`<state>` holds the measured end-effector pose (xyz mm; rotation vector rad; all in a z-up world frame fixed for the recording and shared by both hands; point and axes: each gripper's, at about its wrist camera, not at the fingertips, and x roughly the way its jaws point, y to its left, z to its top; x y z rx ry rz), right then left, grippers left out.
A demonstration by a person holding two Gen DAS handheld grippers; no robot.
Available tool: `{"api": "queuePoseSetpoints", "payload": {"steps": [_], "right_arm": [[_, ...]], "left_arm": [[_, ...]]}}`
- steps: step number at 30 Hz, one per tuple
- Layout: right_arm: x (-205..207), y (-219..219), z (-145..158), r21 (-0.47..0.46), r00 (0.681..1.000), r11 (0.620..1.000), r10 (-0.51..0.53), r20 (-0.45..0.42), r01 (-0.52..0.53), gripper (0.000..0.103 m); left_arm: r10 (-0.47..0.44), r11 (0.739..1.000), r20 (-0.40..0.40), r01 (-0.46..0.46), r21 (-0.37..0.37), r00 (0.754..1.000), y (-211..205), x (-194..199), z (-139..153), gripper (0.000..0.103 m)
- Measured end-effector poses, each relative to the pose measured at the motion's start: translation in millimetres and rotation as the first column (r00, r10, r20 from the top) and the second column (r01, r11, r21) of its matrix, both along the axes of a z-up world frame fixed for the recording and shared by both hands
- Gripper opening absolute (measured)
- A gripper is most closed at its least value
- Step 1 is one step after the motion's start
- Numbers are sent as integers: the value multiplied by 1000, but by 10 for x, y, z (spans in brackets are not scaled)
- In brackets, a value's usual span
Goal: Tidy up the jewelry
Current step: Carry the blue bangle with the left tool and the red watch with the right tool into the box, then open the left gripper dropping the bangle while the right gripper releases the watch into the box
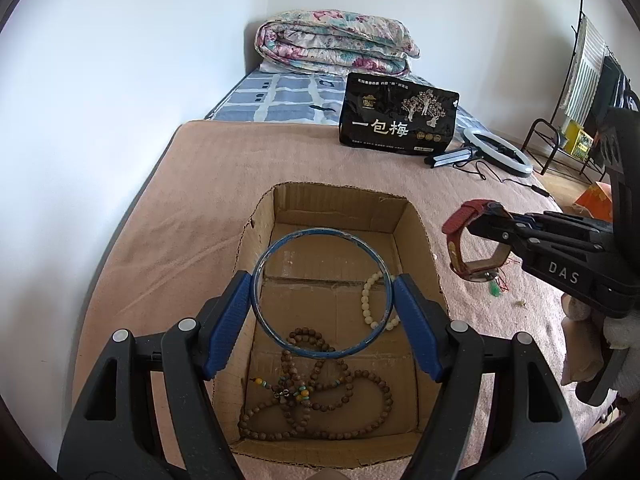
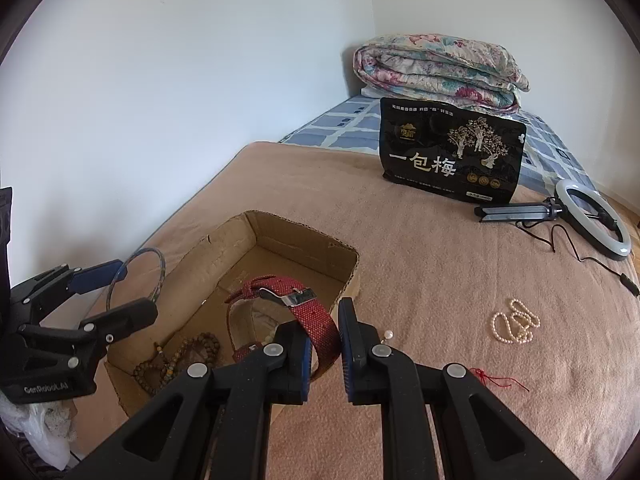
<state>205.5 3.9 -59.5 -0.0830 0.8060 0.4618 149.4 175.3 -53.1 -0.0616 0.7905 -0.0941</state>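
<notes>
My left gripper (image 1: 322, 296) is shut on a blue bangle (image 1: 320, 234) and holds it above the open cardboard box (image 1: 416, 220). In the box lie a brown bead necklace (image 1: 316, 396) and a white bead bracelet (image 1: 370, 300). My right gripper (image 2: 325, 340) is shut on the strap of a red watch (image 2: 316, 320) and holds it beside the box's right wall (image 2: 352, 276). It also shows in the left wrist view (image 1: 486, 220) with the watch (image 1: 460, 224). A pearl necklace (image 2: 516, 322) lies on the pink blanket to the right.
A black snack bag (image 2: 452, 160) stands at the blanket's far edge, with a ring light and tripod (image 2: 592, 216) beside it. A folded floral quilt (image 2: 440, 68) lies at the back. A red thread (image 2: 500, 380), a small green pendant (image 1: 495, 290) and a white wall on the left.
</notes>
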Motion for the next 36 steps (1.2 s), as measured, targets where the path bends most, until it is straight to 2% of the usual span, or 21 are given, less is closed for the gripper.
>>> {"api": "queuePoseSetpoints", "payload": {"steps": [16,31,34,36], "right_arm": [[380,249,-239,3,999,999,32,-34,-32,10],[467,326,-349,6,997,999,46,-57,-46,11],[472,328,-359,6,997,999,50,-65,-49,15],[469,323,-360,9,997,999,44,-68,-44,30]], "left_arm": [[-36,999,-39,36,-1,999,-44,71,-160,74],[-54,998,-61,55,8,997,-86,91,-248,74],[-54,998,-72,55,6,996,-84,96,-257,74],[-49,999,-89,49,2,995,-86,108,-270,76]]}}
